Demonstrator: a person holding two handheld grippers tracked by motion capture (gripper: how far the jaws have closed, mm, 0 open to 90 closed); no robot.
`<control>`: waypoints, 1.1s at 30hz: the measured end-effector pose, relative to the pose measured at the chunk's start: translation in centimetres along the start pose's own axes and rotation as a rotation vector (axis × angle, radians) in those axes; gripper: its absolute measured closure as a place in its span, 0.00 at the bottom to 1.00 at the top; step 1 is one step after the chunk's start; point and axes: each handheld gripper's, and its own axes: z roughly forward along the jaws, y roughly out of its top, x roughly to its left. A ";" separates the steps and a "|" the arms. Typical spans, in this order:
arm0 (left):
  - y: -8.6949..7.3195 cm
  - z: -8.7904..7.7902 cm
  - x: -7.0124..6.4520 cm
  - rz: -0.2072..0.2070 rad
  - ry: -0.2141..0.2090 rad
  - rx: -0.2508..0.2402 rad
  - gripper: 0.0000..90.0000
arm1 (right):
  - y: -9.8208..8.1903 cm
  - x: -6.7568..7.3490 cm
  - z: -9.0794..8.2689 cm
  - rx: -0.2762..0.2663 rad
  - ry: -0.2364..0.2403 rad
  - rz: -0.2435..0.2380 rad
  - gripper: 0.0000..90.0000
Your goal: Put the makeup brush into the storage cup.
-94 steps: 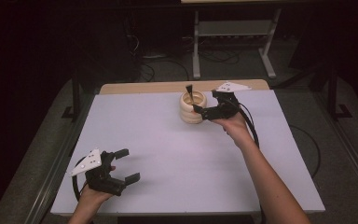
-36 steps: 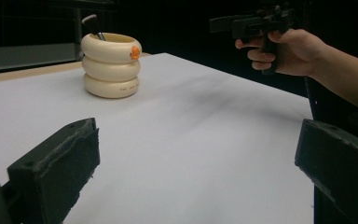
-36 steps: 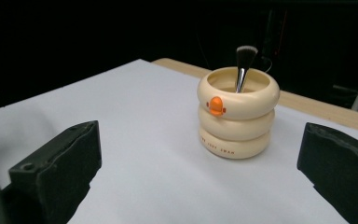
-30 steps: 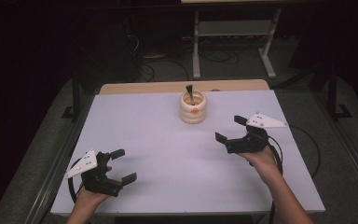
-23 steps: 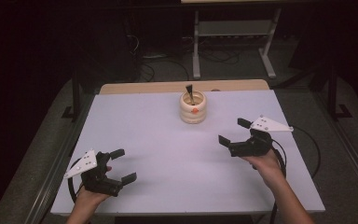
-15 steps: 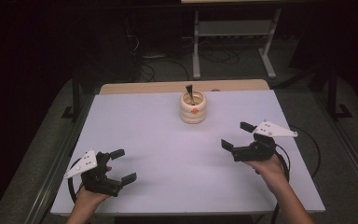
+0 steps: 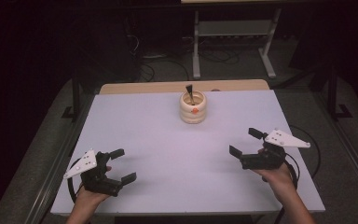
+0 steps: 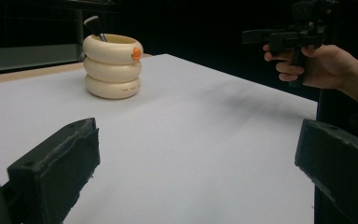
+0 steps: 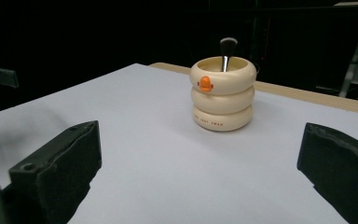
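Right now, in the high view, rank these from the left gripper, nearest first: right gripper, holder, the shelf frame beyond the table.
1. Holder: cream ringed pot with a brush in it, at the table's far middle, forward and right of the left gripper.
2. Right gripper: across the near edge, at the right. Close to the holder's rank, hard to call.
3. Shelf frame: on the floor behind the table.

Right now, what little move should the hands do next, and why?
Probably just rest where they are. The makeup brush already stands upright inside the cream ringed holder, and both the right gripper and the left gripper are open, empty and far from it near the table's front edge, so nothing looks left to grab.
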 end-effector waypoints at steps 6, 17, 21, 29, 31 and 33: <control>0.0 0.0 0.0 0.003 -0.001 0.001 0.00 | -0.6 0.0 -0.9 -0.005 -0.012 0.012 0.00; 0.0 0.0 0.0 0.003 0.000 0.001 0.00 | -2.0 0.1 -2.4 -0.008 -0.036 0.011 0.00; 0.0 0.0 0.0 0.005 0.002 0.006 0.00 | -2.4 0.2 -2.9 -0.019 -0.040 0.014 0.00; 0.0 0.0 0.0 0.005 0.005 0.004 0.00 | -3.4 0.1 -3.7 -0.011 -0.059 0.022 0.00; -0.1 0.0 0.0 0.006 0.005 0.006 0.00 | -3.6 0.2 -3.9 -0.004 -0.062 0.025 0.00; -0.1 0.1 0.0 0.006 0.005 0.008 0.00 | -3.9 0.2 -4.0 0.006 -0.079 0.006 0.00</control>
